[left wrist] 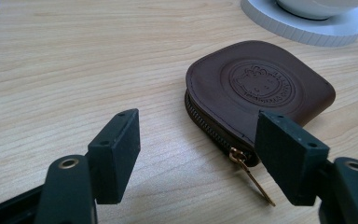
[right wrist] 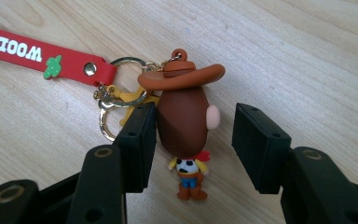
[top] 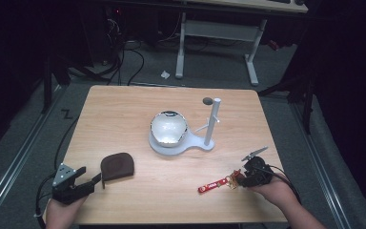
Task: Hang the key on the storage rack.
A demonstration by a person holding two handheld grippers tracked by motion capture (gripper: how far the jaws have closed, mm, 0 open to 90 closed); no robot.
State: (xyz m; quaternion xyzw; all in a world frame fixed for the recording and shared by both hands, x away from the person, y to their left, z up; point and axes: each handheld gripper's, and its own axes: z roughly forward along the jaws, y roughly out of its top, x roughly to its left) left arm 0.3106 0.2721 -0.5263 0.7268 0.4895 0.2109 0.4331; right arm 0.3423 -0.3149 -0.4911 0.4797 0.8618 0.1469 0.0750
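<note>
Nothing is yet gripped: the brown zipped leather pouch (left wrist: pixel 261 88) at seven o'clock is faced by the wide-open left gripper (left wrist: pixel 205 154), the cowboy-figure keychain (right wrist: pixel 184 121) at five o'clock straddled by the open right gripper (right wrist: pixel 193 144).

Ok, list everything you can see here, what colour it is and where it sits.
Light wooden table: one, centre of the high view.
Brown leather zip pouch: one, near-left on the table, gold zipper pull toward the left gripper.
Shiny silver bowl: one, on the white stand base, table centre.
White stand with upright post: one, centre-right.
Cowboy-figure keychain with red strap: one, brown hat, near-right, lying between the right gripper's open jaws.
White-framed desk: one, beyond the table.
Left gripper: black, near-left, open beside the pouch.
Right gripper: black, near-right, open.
</note>
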